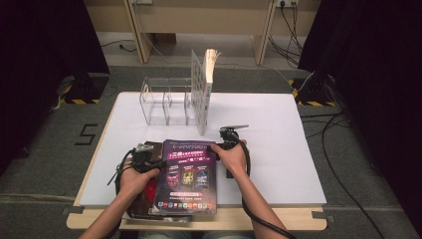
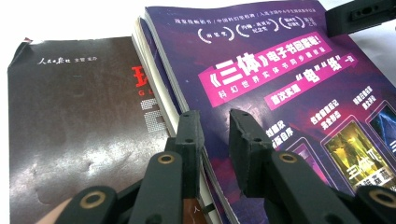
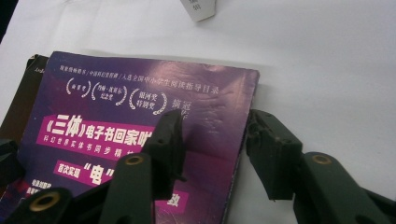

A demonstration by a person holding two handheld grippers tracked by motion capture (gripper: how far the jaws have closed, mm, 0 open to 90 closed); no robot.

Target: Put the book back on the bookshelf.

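Observation:
A purple-covered book (image 1: pixel 186 174) (image 2: pixel 280 56) (image 3: pixel 116 102) lies on top of a small stack near the table's front edge. A dark brown book (image 2: pixel 79 116) (image 1: pixel 151 148) sticks out from under its left side. My left gripper (image 1: pixel 160 163) (image 2: pixel 212 119) is at the purple book's left edge. Its jaws stand close together, and the cover and page edges are pinched between them. My right gripper (image 1: pixel 219 147) (image 3: pixel 215 123) straddles the book's far right corner. One jaw rests over the cover. The other stands clear of the edge, over the white table.
A clear acrylic divider rack (image 1: pixel 166 102) stands at the back of the white tabletop (image 1: pixel 278 149), and an upright book (image 1: pixel 204 94) leans at its right end. Cables trail from both grippers. The wooden front edge (image 1: pixel 239 219) runs just below the stack.

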